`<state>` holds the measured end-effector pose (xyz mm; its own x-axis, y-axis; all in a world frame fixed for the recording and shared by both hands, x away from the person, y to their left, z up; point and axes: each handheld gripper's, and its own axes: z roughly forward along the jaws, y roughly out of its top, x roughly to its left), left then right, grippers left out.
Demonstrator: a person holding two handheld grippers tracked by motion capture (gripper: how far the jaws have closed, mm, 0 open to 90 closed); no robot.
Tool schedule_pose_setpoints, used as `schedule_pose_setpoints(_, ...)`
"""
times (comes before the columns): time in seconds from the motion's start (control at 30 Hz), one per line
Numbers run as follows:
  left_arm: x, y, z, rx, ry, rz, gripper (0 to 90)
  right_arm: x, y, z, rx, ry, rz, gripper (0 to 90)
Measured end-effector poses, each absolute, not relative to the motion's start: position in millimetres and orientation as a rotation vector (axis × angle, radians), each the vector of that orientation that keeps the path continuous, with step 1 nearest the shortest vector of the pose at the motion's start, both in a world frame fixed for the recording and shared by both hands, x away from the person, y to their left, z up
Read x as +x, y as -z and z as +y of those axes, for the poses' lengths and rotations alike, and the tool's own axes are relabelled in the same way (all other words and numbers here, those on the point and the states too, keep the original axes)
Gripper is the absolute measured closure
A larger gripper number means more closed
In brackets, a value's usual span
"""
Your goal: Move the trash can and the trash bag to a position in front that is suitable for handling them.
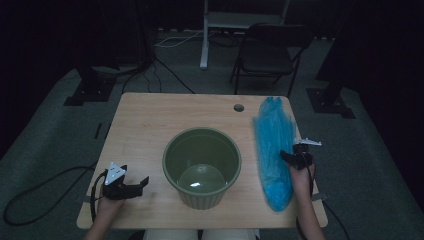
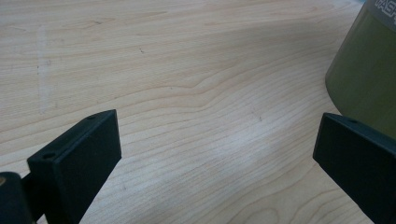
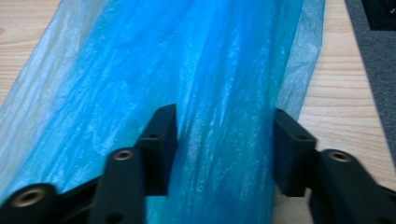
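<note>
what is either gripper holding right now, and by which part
Left gripper: open over bare table, holding nothing. Right gripper: astride a fold of the blue plastic bag mid-length; a firm hold cannot be told.

A green bucket [image 1: 202, 166] is standing mid-table [image 1: 145, 120], blocking any straight path between the two sides. Bare wood is lying open behind it and to its left. A long blue plastic bag [image 1: 272, 150] is taking up the right strip.

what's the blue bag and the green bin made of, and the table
Blue bag: thin plastic film, by its translucent, crinkled, glossy folds. Green bin: probably moulded plastic, with a smooth matte olive wall and a sheen on its inside floor. Table: pale wood grain, smooth, likely laminate or veneer.
</note>
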<state>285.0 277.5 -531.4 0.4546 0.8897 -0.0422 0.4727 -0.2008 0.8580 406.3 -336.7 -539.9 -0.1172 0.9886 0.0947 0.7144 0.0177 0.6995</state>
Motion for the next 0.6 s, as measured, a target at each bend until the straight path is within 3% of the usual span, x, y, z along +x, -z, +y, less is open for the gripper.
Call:
schedule_pose_setpoints(0.17,284.0,531.1,278.1,1.827,-0.603,1.156,1.5,400.5,539.0,-328.0,1.69,-0.809,1.904,74.8)
schedule_pose_setpoints(0.27,283.5,531.2,277.4,1.832,-0.605,1.154,1.5,395.4,538.4,-319.8,1.639,-0.8,1.955,83.9)
schedule_pose_setpoints(0.6,282.0,531.8,276.1,1.827,-0.609,1.155,1.5,354.0,537.1,-296.1,1.566,-0.944,2.067,88.3)
